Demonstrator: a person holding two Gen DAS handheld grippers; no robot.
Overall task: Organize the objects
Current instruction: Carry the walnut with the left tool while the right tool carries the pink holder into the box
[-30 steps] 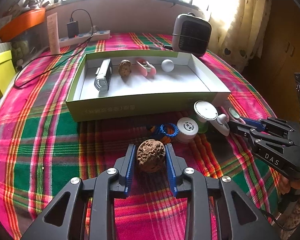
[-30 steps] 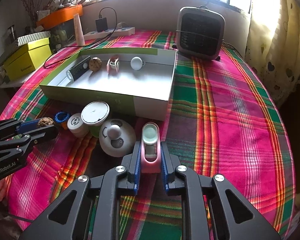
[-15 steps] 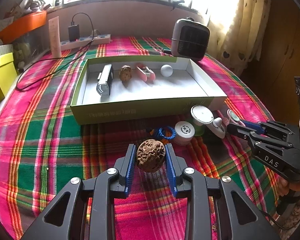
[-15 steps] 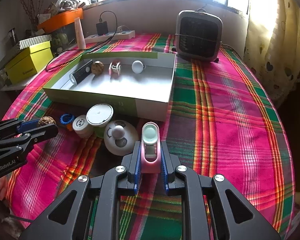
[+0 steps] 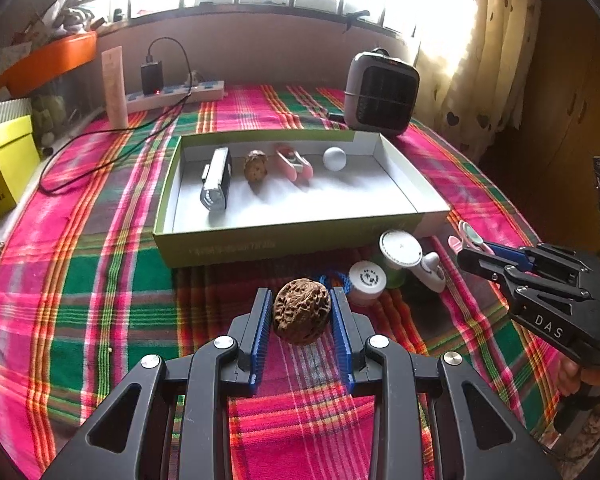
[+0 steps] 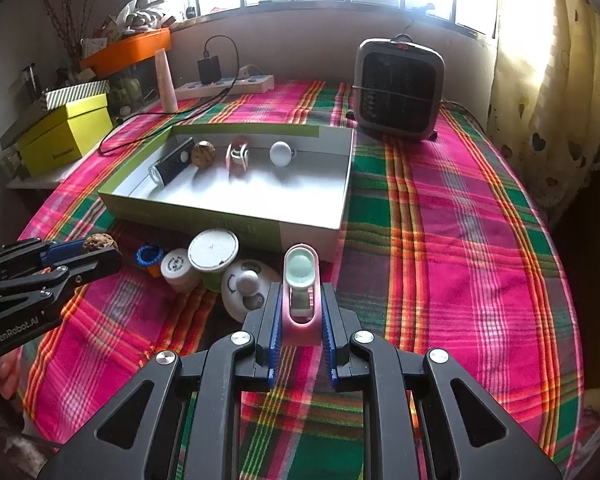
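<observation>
While both grippers hang short of the box (image 5: 292, 236), each one is already loaded: the left gripper (image 5: 302, 316) is clenched on a walnut (image 5: 302, 311), and the right gripper (image 6: 300, 316) is clamped on a pink thermometer (image 6: 300, 292) whose long axis runs straight ahead along the fingers, its round pale head toward the box.

Seen from either gripper, the box lies ahead, its near wall between the held things and the white floor inside. Along the box's far wall sits a row: a black flashlight (image 5: 216, 180), a second walnut (image 5: 256, 165), a second pink thermometer (image 5: 294, 162) and a white ball (image 5: 334, 159). The near half of the box floor is bare, so I judge that the coming move is to lift each item over the near wall and set it down there, perhaps in line with its twin.

The left gripper is nearer the box's left end, where the walnut's twin lies; the right gripper faces the box's right front corner.

Just outside the near wall stands a cluster on the plaid table (image 6: 460, 240): a blue ring (image 6: 148, 255), a small white jar (image 6: 177, 269), a green cup with a white lid (image 6: 213, 249) and a white round knob gadget (image 6: 247, 286). These stand in the way of a low approach, so both loads likely need height first.
</observation>
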